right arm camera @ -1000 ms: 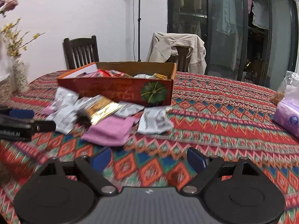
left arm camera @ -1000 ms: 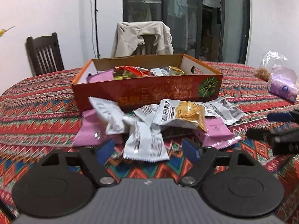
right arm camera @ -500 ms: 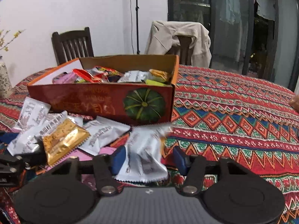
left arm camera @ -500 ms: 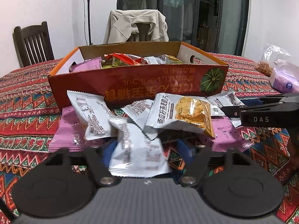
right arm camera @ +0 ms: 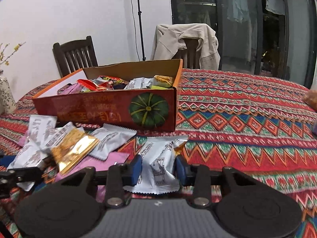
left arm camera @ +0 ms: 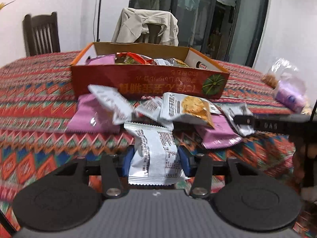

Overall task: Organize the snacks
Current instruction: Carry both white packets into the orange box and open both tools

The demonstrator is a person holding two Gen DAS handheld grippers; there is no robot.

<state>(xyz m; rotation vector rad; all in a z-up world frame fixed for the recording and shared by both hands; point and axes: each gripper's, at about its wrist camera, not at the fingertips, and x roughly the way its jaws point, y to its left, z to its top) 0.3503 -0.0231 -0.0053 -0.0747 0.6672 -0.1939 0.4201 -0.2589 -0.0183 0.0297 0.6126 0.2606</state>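
A white packet (left arm camera: pixel 155 154) is pinched in the left tool (left arm camera: pixel 155 163), low in the middle of the left view; its jaws have just been closing on it. Another white packet (right arm camera: pixel 158 166) is clamped in the right tool (right arm camera: pixel 158 168), low centre of the right view, its jaws likewise just closed. The box (right arm camera: pixel 111 107) stands above, mid-frame. Both wrappers are slick and puffy — one could be squeezed out and dropped on the worktop (right arm camera: pixel 247 123). The loose pile (left arm camera: pixel 184 109) could be dragged along — the two tools could also be knocked together over the box.
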